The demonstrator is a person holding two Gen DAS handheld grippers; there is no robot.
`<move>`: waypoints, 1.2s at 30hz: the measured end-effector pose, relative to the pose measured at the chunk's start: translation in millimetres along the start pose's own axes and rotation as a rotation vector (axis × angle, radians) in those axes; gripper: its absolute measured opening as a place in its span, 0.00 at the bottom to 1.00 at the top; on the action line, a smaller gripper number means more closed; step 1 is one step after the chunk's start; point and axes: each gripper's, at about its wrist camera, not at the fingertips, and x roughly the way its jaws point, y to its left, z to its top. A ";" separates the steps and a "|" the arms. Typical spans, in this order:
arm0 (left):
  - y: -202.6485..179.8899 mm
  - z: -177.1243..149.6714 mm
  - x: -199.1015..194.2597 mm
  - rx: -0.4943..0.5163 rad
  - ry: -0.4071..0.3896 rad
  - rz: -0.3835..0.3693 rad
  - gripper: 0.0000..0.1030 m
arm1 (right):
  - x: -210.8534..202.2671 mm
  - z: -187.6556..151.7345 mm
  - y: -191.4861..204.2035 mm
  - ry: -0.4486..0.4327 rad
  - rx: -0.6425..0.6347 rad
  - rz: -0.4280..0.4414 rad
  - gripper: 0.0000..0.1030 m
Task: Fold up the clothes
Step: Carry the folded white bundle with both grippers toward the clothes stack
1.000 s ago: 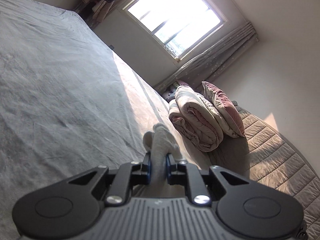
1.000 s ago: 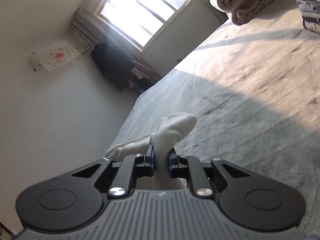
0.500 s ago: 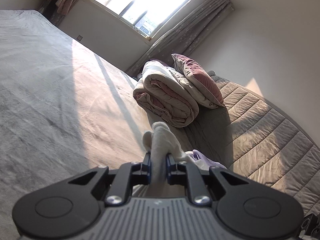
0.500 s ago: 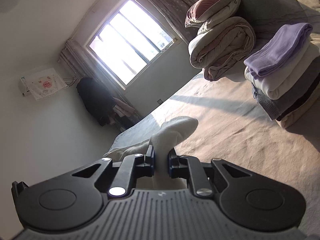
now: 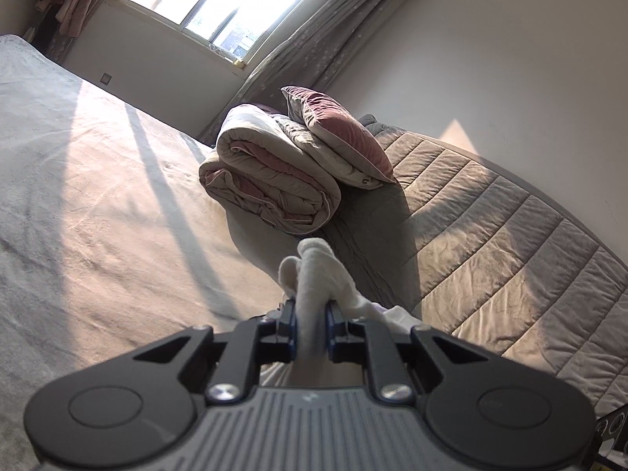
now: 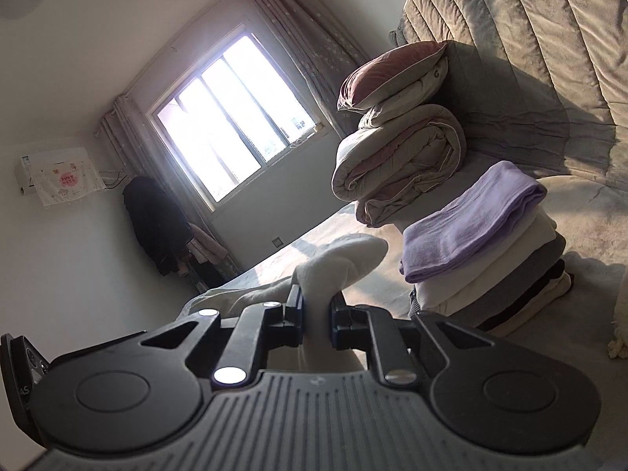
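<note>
A white garment [image 5: 314, 271] bulges out between the fingers of my left gripper [image 5: 310, 320], which is shut on it, held above the grey bed [image 5: 98, 196]. My right gripper [image 6: 316, 314] is likewise shut on a fold of the white garment [image 6: 341, 261], and more of the cloth trails off to its left. A stack of folded clothes [image 6: 486, 259] with a lilac piece [image 6: 475, 216] on top sits on the bed just right of the right gripper. The rest of the garment hangs below both tools, out of sight.
A rolled quilt [image 5: 271, 180] with a maroon pillow [image 5: 337, 133] on it lies against the padded headboard [image 5: 490, 227]. Behind them are a bright window [image 6: 231, 117] with curtains, dark clothes hanging [image 6: 153, 219] in the corner, and a wall air conditioner [image 6: 55, 172].
Both grippers have swung toward the headboard while still clamped on the white garment. The quilt and pillow have come closer and the folded stack now fills the right wrist view.
</note>
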 end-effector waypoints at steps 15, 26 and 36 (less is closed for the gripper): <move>-68.3 4.1 106.9 0.049 0.000 -0.108 0.14 | 20.8 84.5 -73.0 -0.088 -0.043 -0.052 0.14; -76.3 5.1 175.9 0.072 -0.024 -0.064 0.14 | 73.6 113.8 -115.2 -0.061 -0.059 -0.058 0.14; -44.9 -0.7 246.1 0.120 0.031 0.104 0.17 | 144.5 85.8 -140.4 -0.004 -0.194 -0.205 0.21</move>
